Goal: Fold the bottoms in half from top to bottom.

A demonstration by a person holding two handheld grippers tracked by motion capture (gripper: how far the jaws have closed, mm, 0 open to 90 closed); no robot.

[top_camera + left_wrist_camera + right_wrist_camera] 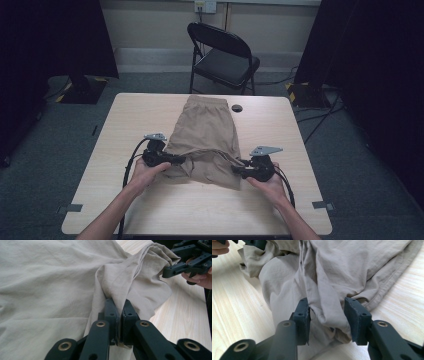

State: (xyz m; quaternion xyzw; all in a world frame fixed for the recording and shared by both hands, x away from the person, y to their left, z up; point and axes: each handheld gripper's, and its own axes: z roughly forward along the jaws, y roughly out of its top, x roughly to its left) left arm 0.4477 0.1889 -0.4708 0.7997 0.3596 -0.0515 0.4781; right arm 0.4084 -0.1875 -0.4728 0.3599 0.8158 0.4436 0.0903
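Beige shorts lie flat on the wooden table, waistband at the far side. My left gripper is at the near left leg hem. In the left gripper view it is shut on a bunched fold of the shorts, and the right gripper shows at the hem's other end. My right gripper is at the near right leg. In the right gripper view it stands open, with a fold of the shorts hanging between its fingers.
A black folding chair stands beyond the table's far edge. A small round black hole sits in the tabletop right of the waistband. Dark curtains flank the room, and cables run on the floor at the right.
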